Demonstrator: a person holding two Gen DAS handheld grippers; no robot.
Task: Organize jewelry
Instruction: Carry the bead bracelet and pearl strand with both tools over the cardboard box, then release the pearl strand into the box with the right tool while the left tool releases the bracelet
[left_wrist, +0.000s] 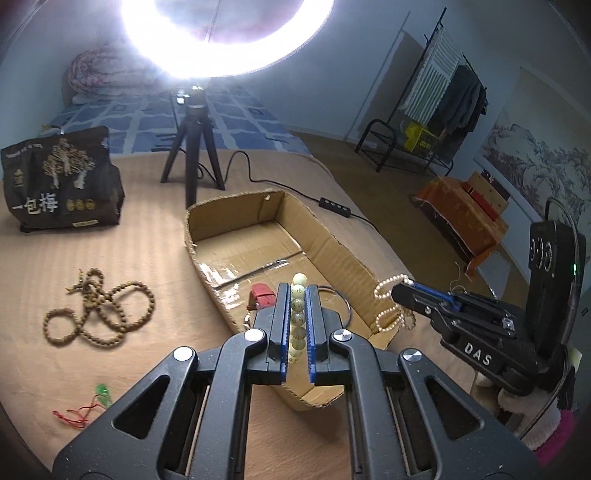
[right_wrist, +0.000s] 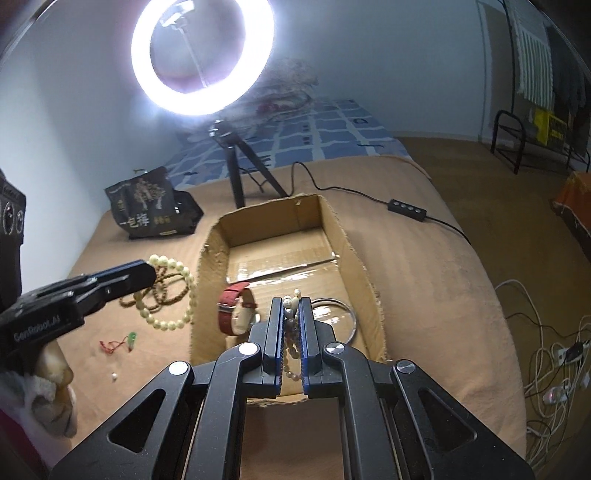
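My left gripper (left_wrist: 298, 290) is shut on a pale cream bead bracelet (left_wrist: 297, 319), held over the near end of an open cardboard box (left_wrist: 236, 229). In the right wrist view that bracelet (right_wrist: 173, 295) hangs in a loop from the left gripper (right_wrist: 149, 271), left of the box (right_wrist: 364, 266). My right gripper (right_wrist: 290, 301) is shut on a pearl strand (right_wrist: 291, 325), which dangles over the box's right wall (left_wrist: 388, 306). A red-strapped watch (right_wrist: 238, 310) and a metal bangle (right_wrist: 352, 314) lie inside the box. A brown bead necklace (left_wrist: 99, 314) and a green pendant on red string (left_wrist: 99, 393) lie on the tan blanket.
A ring light on a black tripod (left_wrist: 194, 147) stands behind the box, its cable and controller (right_wrist: 406, 210) trailing right. A black snack bag (left_wrist: 62, 181) sits at the back left. One loose pearl (right_wrist: 113, 376) lies on the blanket. Cords and a power strip (right_wrist: 554, 365) lie on the floor.
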